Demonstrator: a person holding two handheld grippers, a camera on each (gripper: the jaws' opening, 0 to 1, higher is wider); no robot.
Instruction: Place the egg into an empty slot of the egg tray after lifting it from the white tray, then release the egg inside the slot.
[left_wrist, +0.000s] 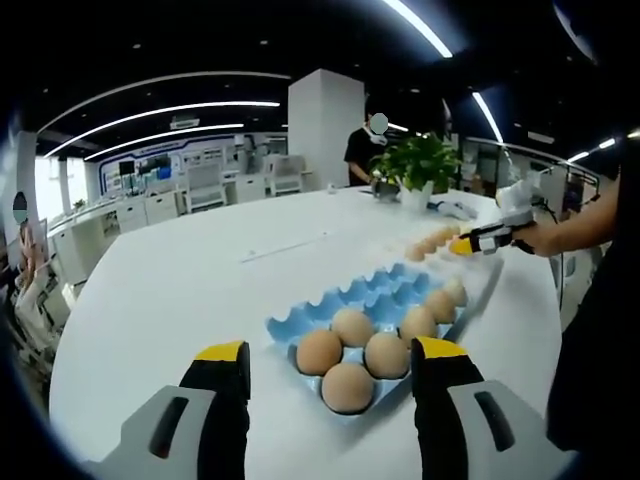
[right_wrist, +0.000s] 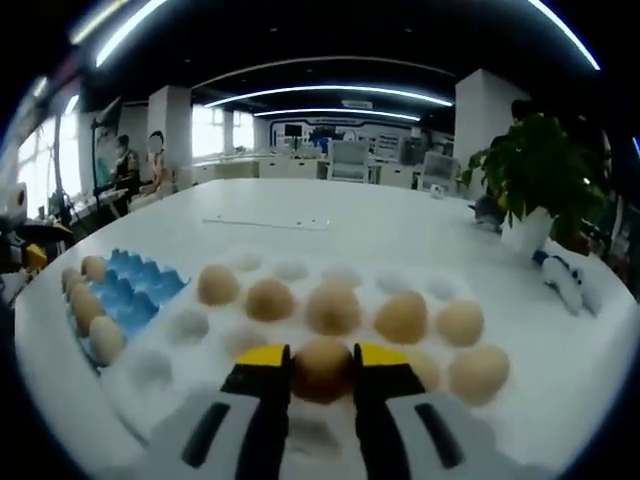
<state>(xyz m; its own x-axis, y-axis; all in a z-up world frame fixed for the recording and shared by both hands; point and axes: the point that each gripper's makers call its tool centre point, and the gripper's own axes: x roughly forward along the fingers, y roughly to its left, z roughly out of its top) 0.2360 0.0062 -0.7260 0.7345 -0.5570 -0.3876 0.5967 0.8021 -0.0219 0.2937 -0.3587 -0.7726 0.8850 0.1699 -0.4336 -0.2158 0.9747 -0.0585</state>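
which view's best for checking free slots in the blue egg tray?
Left gripper view: the blue moulded egg tray sits close, eggs at the near end, empty cups behind. Right gripper view catches it small at the left edge, beside the white tray.

Right hand-held gripper (right_wrist: 321, 372) clamps egg (right_wrist: 322, 366) over white tray (right_wrist: 190, 325).

A broad white table (left_wrist: 200, 280) fills the foreground of an open-plan office. Long curved light strips (left_wrist: 160, 108) run across a dark ceiling. A white square pillar (left_wrist: 325, 125) rises behind the table, with a person (left_wrist: 362, 150) standing beside it. A potted green plant (right_wrist: 530, 180) sits at the table's far edge (white pot). Rows of desks (left_wrist: 180, 195) recede toward bright windows (right_wrist: 215, 130).
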